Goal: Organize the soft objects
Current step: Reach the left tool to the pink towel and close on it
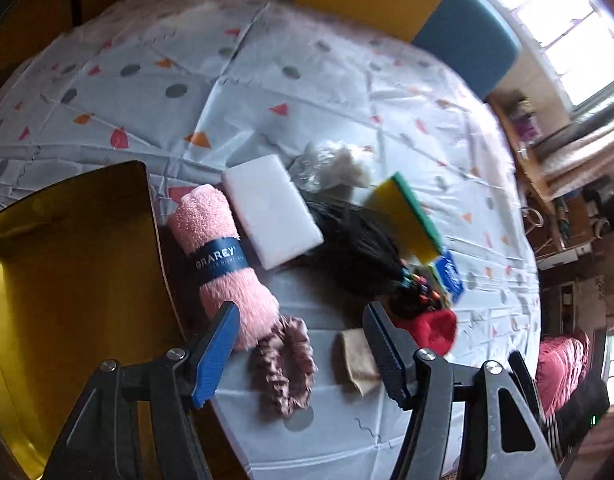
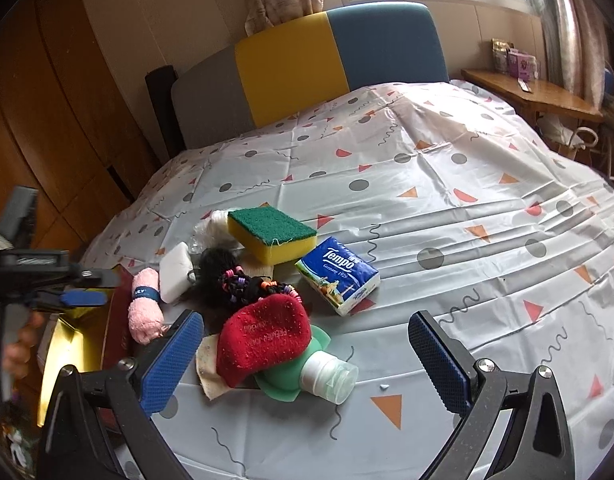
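A pile of soft objects lies on the patterned bedsheet [image 2: 447, 184]. My left gripper [image 1: 301, 344] is open and empty just above a mauve scrunchie [image 1: 285, 368], beside a rolled pink towel [image 1: 223, 260]. A white sponge block [image 1: 271, 210], a black hair piece [image 1: 355, 240], a yellow-green sponge [image 1: 407, 216] and a red sock [image 1: 435, 328] lie beyond. My right gripper [image 2: 307, 352] is open and empty over the red sock [image 2: 263, 340], which rests on a green squeeze bottle [image 2: 319, 372]. A Tempo tissue pack [image 2: 339, 276] and the yellow-green sponge [image 2: 271, 232] lie behind.
A gold-lined box [image 1: 67, 280] stands open at the left edge of the bed; it also shows in the right wrist view [image 2: 71, 344]. A grey, yellow and blue headboard [image 2: 307, 64] is at the back. A wooden side table [image 2: 531, 92] stands at the right.
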Motion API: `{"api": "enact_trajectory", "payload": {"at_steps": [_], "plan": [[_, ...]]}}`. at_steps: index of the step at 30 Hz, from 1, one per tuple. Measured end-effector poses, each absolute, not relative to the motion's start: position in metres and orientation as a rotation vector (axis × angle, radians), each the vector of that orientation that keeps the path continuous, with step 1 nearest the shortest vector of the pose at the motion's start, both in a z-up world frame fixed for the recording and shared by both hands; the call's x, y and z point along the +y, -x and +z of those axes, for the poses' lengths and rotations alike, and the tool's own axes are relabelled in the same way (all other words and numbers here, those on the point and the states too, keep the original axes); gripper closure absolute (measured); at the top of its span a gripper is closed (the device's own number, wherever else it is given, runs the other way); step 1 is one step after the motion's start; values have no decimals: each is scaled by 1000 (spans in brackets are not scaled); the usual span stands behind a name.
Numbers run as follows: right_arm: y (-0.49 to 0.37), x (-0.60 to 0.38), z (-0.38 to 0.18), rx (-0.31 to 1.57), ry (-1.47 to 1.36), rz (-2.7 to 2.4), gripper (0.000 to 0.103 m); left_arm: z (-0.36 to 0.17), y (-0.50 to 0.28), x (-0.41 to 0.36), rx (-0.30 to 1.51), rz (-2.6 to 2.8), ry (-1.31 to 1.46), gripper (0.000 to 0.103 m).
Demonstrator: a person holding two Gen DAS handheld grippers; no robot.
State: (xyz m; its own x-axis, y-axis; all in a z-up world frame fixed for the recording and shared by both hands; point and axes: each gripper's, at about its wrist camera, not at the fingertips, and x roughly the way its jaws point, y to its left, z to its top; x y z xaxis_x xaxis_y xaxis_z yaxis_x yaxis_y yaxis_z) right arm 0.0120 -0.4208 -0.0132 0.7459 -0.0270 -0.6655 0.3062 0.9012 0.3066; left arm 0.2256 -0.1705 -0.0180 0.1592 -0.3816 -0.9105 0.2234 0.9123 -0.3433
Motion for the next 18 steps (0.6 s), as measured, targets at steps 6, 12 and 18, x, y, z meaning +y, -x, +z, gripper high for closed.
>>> {"api": "enact_trajectory", "payload": {"at_steps": [6,12,18], "plan": [[-12,-427,-15,722,-457,-185,0,-43,-247,-177,1407,-305,68,39],[-10,-435,-17,732,-511,-186,0,-63,-259,-184,1439,-234,19,39],[-9,-439,-18,738,-518,-197,0,-72,-258,-203,1366,-205,-170,66]]}}
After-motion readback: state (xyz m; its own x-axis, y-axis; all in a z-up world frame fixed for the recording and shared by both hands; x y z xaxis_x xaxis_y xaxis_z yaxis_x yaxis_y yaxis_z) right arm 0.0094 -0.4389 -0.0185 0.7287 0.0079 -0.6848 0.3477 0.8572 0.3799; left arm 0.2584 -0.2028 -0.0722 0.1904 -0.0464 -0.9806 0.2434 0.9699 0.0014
